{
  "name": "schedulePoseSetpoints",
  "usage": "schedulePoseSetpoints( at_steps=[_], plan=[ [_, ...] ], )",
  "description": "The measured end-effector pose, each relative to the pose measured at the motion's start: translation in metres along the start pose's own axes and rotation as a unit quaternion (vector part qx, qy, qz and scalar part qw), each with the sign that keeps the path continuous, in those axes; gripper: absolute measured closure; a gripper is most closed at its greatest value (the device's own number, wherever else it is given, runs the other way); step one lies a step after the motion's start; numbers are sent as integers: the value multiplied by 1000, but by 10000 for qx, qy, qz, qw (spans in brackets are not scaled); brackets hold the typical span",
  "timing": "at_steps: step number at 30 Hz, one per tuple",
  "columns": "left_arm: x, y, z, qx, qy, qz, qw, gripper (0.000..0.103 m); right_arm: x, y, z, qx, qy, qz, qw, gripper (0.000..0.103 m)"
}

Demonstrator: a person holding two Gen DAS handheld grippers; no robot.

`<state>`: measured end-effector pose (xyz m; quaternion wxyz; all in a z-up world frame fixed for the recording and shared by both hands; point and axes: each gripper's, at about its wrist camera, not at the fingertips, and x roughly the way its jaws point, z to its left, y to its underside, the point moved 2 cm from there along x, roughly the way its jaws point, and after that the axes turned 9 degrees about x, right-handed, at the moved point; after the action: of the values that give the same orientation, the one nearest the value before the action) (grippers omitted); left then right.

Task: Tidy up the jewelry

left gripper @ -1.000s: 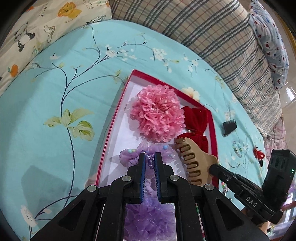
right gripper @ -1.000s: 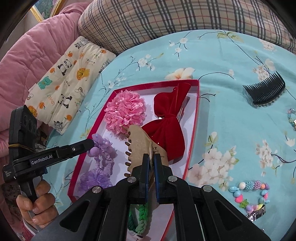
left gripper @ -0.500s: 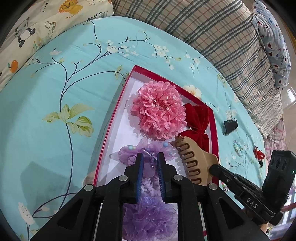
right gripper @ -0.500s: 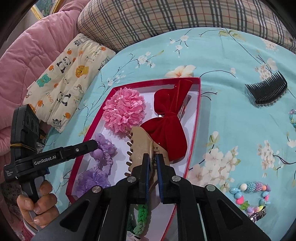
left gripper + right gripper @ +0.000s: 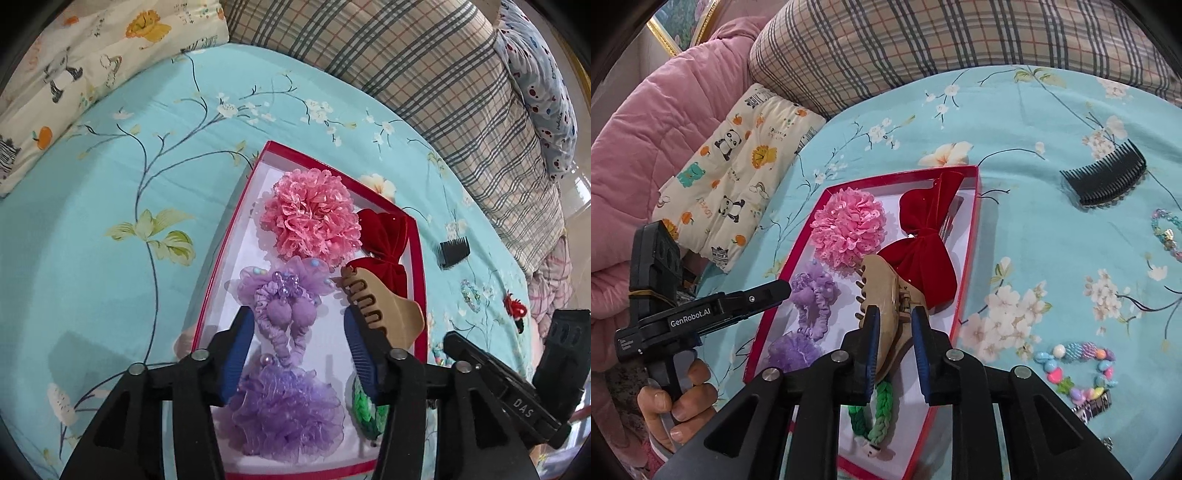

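1. Left wrist view: the left tool [image 5: 299,332] stands wide apart, holding nothing, its blue ribbed pads either side of a lilac scrunchie [image 5: 284,306] that lies in the red-rimmed box [image 5: 221,254].
   - The scrunchie is gathered sheer fabric with two fuzzy pompoms, clear beads and a crinkled elastic band.
   - Below it sits a frilly purple mesh pouf [image 5: 288,410]; above it, a ruffled pink lace pouf [image 5: 312,218].
   - A red velvet bow [image 5: 386,251] lies along the box's right side, touching the pink pouf.
   - A tan claw clip [image 5: 384,314], smooth plastic with curved teeth, sits near the right pad, and a green braided band [image 5: 364,406] shows behind that pad.
   - On the turquoise floral bed sheet [image 5: 110,184] outside the box lies a small black comb [image 5: 454,251].

2. Right wrist view: the right tool [image 5: 894,332] is narrowly parted around the tan claw clip [image 5: 882,295]; whether the pads press on it I cannot tell.
   - The clip stands over the box floor, its hinge spring facing the right pad, just beside the red velvet bow [image 5: 923,254].
   - The green braided band [image 5: 882,410] lies under the tool.
   - The black comb [image 5: 1104,177] and a string of pastel beads [image 5: 1078,365] lie on the sheet, well apart from the box [image 5: 967,266].
   - The left tool [image 5: 783,288] reaches to the lilac scrunchie [image 5: 812,291].
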<state>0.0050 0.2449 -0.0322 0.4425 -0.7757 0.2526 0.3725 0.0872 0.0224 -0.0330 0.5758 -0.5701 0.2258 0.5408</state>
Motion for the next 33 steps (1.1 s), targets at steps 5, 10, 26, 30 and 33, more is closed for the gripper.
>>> schedulePoseSetpoints(
  at_steps=[5,10,26,30,33],
  plan=[
    [-18,8,-10,123,-178,-56,9998,38,-24,7,-11,33,60,-141,9999,75],
    [-31,21,-26,240,-369,-45,9990,19,-53,16,-31,166,186,-301,9992,70],
    [-55,61,-114,1233,-400,-149,9914,15,-147,57,-116,609,969,-813,9901,63],
    [-47,71,-135,1468,-286,-19,9887,15,-166,65,-134,738,1113,-941,9866,61],
    [-41,76,-146,1563,-190,73,9875,15,-178,72,-148,858,1223,-1016,9835,59]
  ],
)
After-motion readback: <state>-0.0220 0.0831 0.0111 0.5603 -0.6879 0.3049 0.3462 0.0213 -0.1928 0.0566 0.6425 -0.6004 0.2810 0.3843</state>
